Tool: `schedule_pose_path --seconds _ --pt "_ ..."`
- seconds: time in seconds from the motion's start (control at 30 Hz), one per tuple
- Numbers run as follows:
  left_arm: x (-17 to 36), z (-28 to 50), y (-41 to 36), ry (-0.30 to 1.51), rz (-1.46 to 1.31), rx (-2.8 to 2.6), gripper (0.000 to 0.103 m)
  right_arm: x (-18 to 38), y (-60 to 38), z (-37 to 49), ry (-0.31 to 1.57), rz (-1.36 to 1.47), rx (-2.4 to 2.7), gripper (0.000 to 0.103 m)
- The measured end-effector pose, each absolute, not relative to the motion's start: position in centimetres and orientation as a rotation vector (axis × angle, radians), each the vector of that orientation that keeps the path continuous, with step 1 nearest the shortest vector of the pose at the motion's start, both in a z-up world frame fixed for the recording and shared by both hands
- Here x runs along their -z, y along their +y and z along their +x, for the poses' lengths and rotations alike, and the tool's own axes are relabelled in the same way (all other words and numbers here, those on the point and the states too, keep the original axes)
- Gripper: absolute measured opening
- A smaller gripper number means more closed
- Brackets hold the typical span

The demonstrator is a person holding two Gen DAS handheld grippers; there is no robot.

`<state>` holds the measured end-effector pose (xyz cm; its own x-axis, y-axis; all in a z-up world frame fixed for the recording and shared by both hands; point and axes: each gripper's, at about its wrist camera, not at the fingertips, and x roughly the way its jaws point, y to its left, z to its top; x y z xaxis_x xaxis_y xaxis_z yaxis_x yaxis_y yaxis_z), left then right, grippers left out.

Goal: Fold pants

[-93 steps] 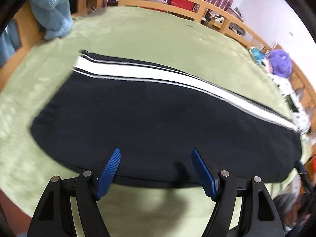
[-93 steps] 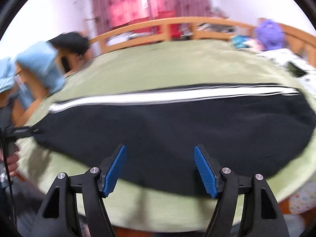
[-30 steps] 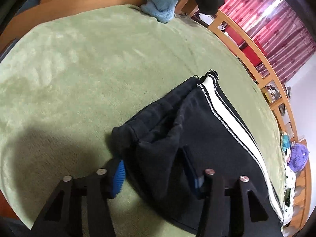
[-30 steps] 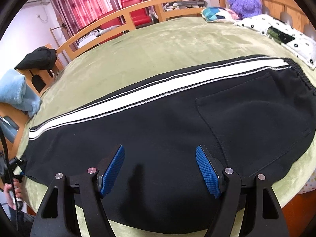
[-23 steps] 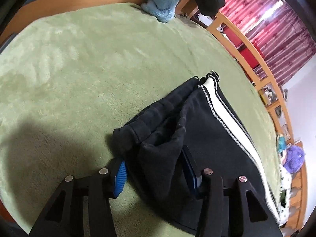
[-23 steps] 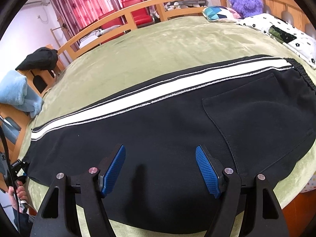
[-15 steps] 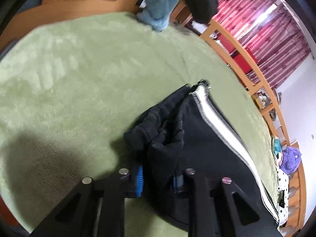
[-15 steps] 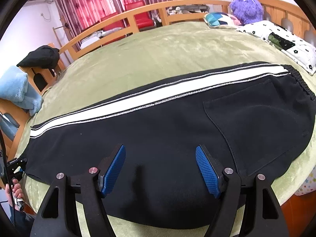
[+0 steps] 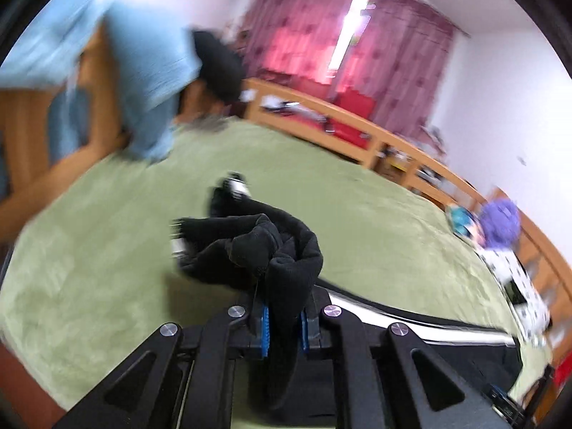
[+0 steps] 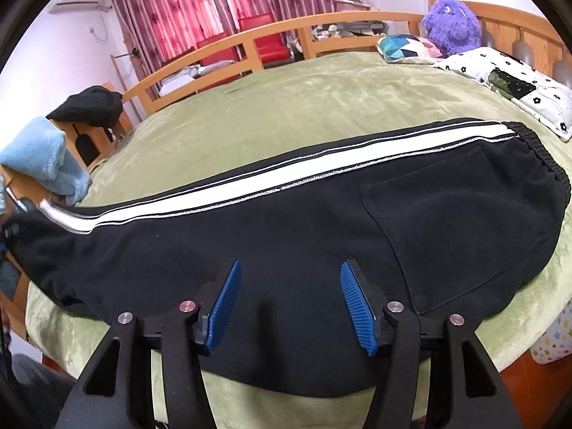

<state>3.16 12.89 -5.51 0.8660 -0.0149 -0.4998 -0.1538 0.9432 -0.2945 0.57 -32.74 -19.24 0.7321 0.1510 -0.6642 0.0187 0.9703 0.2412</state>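
Since a second ago the left gripper [image 9: 284, 325] has gone from straddling the leg hem on the bed to pinching it tight and hauling it up, so the view is all motion blur now. Its blue pads [image 9: 265, 326] are squeezed together on a bunched wad of the black fleece track pants with a white side stripe [image 10: 321, 221], and that cuff end dangles off the green plush bedspread [image 10: 321, 107] in front of the camera.

Over on the other side, the right gripper [image 10: 289, 302] hovers over the middle of the near leg edge. Its jaws have just been narrowing but sit spread, nothing clamped between them.

Progress-wise, I'd say this is barely started: the pants lie flat lengthwise, waistband [image 10: 536, 157] end untouched, only the hem lifted. Carrying that cuff over toward the waistband looks like the first fold, and further folds are left after that.
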Motion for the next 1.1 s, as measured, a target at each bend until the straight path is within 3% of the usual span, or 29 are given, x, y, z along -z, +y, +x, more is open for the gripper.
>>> schedule_pose_path --seconds 0.3,0.5,0.6,0.77,0.93,1.1 --pt "2.7 6.5 -8.9 0.553 -0.034 0.164 0.011 17.7 -38.2 -4.3 0.681 0.267 -0.05 0.058" --pt "8.4 8.9 -20.7 0.746 -0.076 0.385 0.012 16.4 -43.2 -8.1 0.648 0.258 0.052 0.061" --pt "13.6 10.3 -24.1 0.95 -0.05 0.428 0.019 16.8 -45.3 -8.8 0.67 0.305 0.087 0.062" --pt "15.4 9.4 -21.7 1.045 -0.124 0.479 0.027 18.0 -45.9 -8.3 0.699 0.348 0.072 0.062" --pt "11.6 6.9 -13.7 0.917 -0.207 0.486 0.065 18.7 -43.4 -5.9 0.725 0.364 -0.014 0.065" --pt "9.7 5.8 -5.2 0.826 -0.198 0.281 0.07 19.2 -39.4 -1.5 0.742 0.373 -0.129 0.071"
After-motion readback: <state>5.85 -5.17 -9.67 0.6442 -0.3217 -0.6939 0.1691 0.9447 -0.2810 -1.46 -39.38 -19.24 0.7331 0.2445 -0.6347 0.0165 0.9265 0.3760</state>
